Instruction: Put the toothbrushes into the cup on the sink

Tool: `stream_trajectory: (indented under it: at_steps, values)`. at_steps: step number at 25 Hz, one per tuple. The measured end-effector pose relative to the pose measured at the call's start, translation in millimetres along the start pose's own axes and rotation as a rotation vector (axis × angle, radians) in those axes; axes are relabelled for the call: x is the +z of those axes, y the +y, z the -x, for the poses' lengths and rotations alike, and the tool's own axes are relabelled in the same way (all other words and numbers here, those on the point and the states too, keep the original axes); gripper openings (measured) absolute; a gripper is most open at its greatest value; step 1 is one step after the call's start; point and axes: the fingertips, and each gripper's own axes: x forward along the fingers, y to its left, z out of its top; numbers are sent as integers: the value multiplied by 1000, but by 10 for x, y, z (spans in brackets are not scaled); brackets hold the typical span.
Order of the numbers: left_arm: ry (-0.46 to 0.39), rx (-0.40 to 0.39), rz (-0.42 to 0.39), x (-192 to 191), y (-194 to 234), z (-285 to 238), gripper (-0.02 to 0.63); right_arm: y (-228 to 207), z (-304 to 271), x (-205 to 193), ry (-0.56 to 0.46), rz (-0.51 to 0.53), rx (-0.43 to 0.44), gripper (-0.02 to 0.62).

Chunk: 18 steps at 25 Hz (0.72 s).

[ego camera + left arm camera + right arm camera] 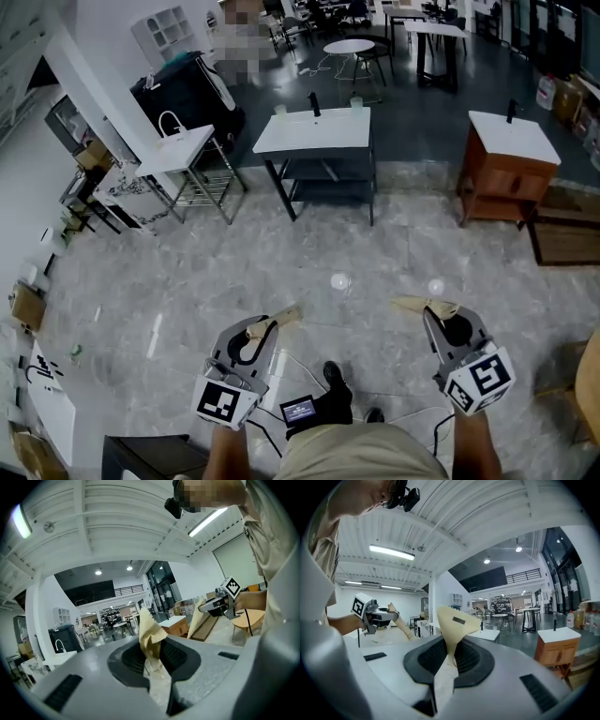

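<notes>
I stand on a grey marble floor, well back from a white sink (314,129) on a dark frame with a black faucet (314,103). Two small pale cup-like items (356,101) stand on its top; no toothbrush is discernible. My left gripper (286,316) (145,618) is low at the left, its tan-taped fingers together with nothing between them. My right gripper (408,304) (457,620) is low at the right, likewise shut and empty. Each gripper shows in the other's view: the right gripper (194,623) and the left gripper (404,627).
A second white sink (178,148) on a wire stand is at the left and a wooden vanity (511,164) at the right. A black case (187,94), a round table (349,47) and chairs stand behind. A wooden seat (591,375) is at the right edge.
</notes>
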Motion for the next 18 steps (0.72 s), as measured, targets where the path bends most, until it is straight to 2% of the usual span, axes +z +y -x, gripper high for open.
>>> stream_trajectory:
  at_steps: [4,7,12,18]
  values:
    - [-25,-26,18,-158,261,-406,61,-235,-297,-18,9,16,-47,31]
    - [-52,-32,39,-260,612,-678,61,-365,-670,14,28,31,-72,31]
    - [-73,-12,84,-532,1469,-999,61,-372,-1604,195,62,67,-66,31]
    - [-100,-6,112,-745,2488,-1262,61,-187,-2780,605,67,121,-32,32]
